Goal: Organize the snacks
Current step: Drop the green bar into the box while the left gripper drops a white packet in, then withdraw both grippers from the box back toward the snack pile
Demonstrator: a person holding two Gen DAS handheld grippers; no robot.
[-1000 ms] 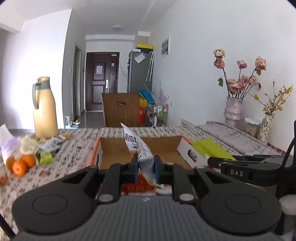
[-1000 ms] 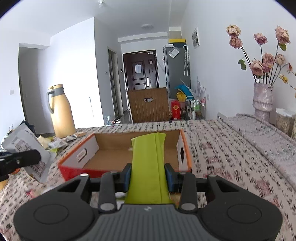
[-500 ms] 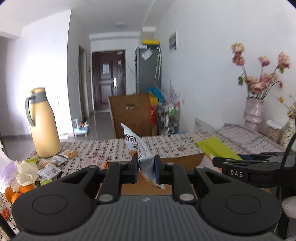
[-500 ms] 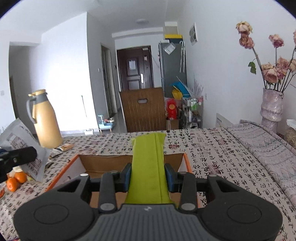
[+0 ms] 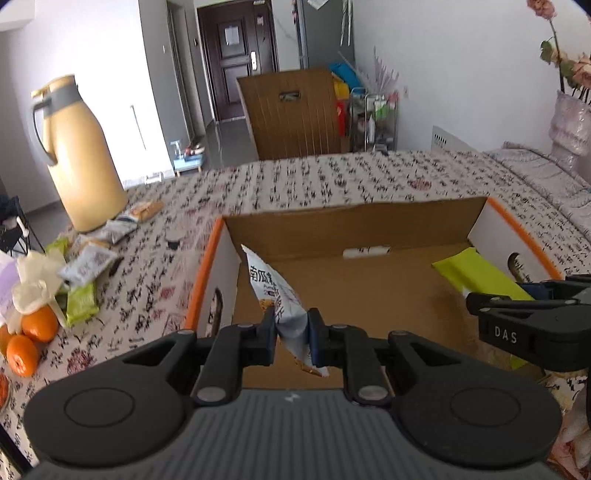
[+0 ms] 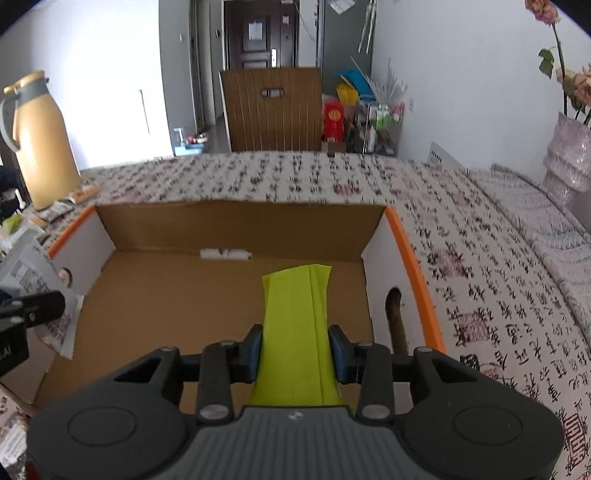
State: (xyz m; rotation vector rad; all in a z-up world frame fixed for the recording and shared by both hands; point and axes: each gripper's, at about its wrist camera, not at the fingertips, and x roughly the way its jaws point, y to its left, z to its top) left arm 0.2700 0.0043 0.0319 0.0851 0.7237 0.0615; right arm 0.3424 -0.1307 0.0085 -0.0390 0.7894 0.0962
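Left gripper: jaws clamped on white snack packet, light, crinkly. Right gripper: jaws clamped mid-length on lime-green packet, soft, over cardboard box.

Each camera sits just behind its own tongs, looking forward and steeply down along them into the open box on the desk, close above it. The left view looks over the box's left half, the right view over its right half. Both share the box, the flask and the far door.
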